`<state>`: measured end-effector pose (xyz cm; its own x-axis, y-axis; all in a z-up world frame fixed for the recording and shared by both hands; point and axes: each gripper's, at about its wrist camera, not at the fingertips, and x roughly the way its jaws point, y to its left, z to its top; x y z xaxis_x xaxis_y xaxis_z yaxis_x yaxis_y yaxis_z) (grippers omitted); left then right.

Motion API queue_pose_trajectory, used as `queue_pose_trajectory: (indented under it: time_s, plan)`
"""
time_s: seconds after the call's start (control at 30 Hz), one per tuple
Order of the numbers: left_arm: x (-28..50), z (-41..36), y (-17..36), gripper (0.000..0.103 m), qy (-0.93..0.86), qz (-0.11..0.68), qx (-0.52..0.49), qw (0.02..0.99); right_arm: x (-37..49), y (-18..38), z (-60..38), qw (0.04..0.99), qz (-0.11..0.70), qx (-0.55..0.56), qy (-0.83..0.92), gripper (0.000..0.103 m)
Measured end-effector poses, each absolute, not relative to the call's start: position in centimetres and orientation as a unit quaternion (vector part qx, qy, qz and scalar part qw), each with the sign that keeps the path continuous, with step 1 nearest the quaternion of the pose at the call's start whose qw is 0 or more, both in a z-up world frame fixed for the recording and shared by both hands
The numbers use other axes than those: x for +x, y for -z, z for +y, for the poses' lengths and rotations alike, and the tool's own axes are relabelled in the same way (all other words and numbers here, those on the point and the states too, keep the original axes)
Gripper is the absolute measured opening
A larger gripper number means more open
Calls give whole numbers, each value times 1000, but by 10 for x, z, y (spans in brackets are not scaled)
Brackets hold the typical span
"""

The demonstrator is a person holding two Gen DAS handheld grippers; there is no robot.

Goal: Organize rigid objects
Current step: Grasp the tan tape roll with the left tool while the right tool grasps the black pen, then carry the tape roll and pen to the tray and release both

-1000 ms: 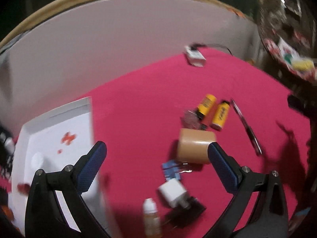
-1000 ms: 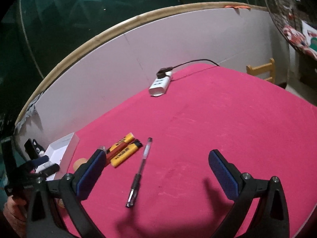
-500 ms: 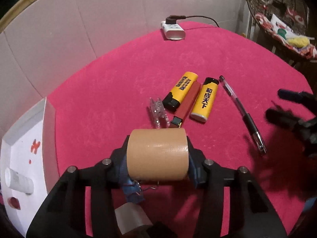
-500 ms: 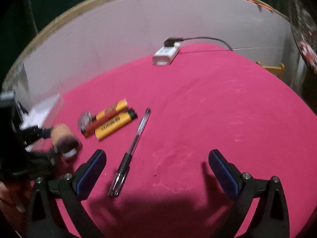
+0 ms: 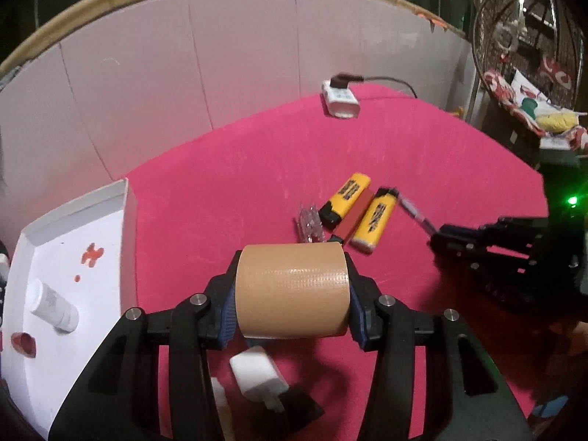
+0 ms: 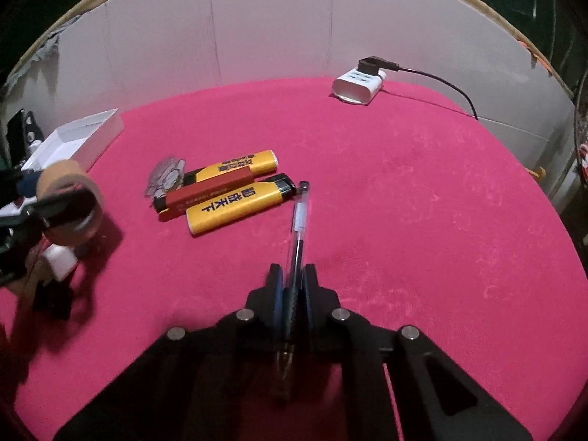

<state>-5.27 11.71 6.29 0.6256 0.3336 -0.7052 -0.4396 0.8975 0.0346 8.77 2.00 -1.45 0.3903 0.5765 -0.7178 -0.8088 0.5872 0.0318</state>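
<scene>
Between the left hand-held gripper (image 5: 292, 296) fingers sits pinched tape (image 5: 292, 290), likely box-bound (image 5: 73, 257); the right hand-held gripper (image 6: 293, 290) clamps a pen (image 6: 298, 228).

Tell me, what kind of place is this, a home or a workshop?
Most likely a home. A table under a pink cloth sits beside a pale wall, with a plugged-in power strip, and household clutter is piled off to one side.

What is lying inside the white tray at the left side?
Inside the white tray a small white bottle lies on its side, near red marks on the floor. The tray's near end is out of view.
</scene>
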Motion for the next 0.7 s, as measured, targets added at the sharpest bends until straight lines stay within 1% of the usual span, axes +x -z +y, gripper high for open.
queue_pose_trajectory:
  time_s: [0.13,0.33,0.5,0.7]
  plan:
    - [-65,116,-80,48,-230,352,-76,904,95,-2,3,821,355,-107,-435,7]
    - [-85,123,-103,48,-285,320,-84,900,78,-53,-22,827,308,-44,-468,7]
    - [-108,126,-116,48,-327,299,-85,892,54,-86,-15,815,271,-31,-510,7]
    - [-135,135,-126,48,-362,281,-93,884,28,-106,6,794,247,-38,-554,7]
